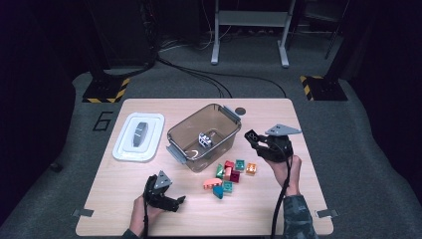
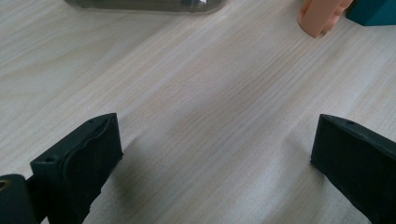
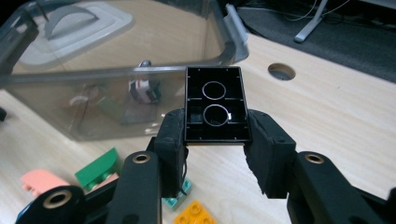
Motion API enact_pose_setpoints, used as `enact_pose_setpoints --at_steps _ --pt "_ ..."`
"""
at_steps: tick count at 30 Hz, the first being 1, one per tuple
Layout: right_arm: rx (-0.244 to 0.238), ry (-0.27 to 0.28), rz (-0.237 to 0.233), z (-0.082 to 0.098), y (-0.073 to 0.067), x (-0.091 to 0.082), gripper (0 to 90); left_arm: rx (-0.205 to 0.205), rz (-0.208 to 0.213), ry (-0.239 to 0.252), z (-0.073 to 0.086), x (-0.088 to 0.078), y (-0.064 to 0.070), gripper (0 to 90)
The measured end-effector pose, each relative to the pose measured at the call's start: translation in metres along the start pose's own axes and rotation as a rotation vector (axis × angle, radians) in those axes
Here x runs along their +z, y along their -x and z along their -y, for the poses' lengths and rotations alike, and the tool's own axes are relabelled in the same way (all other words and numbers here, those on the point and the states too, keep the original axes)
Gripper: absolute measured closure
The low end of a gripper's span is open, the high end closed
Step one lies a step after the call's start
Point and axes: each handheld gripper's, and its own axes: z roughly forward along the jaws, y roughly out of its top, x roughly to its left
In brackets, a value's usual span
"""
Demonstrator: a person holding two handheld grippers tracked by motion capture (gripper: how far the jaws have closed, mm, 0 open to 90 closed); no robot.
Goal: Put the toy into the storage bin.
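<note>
My right gripper (image 3: 215, 137) is shut on a black brick (image 3: 215, 103), hollow underside toward the camera, held in the air beside the clear plastic bin (image 3: 116, 98). From above, the right gripper (image 1: 256, 141) with the black brick (image 1: 251, 135) hangs just right of the bin (image 1: 185, 142). A small grey-white toy (image 1: 204, 139) lies inside the bin. Loose coloured bricks (image 1: 230, 173) lie on the table in front of the bin. Near the table's front edge my left gripper (image 1: 179, 200) rests open, and in its own view the left gripper (image 2: 215, 154) has only bare wood between its jaws.
A white lid (image 1: 138, 136) with a grey handle lies left of the bin. The table (image 1: 278, 209) has a round cable hole (image 1: 241, 111) behind the bin. A peach brick (image 2: 322, 16) and a teal brick (image 2: 373, 11) lie ahead of the left gripper.
</note>
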Motion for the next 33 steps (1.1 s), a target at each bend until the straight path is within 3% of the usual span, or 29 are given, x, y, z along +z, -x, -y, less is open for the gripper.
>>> enact_pose_setpoints --at_steps 11,17,23,33 --pt "-0.013 0.007 -0.013 -0.035 0.004 0.012 59.1 -0.002 0.002 -0.001 0.0 0.0 0.0 1.7" --pt "-0.033 -0.042 -0.047 -0.056 -0.004 0.037 59.1 -0.002 0.002 -0.001 0.0 0.0 0.0 1.7" --pt "-0.049 -0.082 -0.066 -0.066 -0.012 0.059 59.1 -0.007 0.004 0.0 0.0 0.0 0.001 1.7" --pt "-0.04 -0.155 -0.069 -0.072 -0.018 0.075 59.0 -0.006 0.004 0.0 0.0 0.0 0.0 1.7"
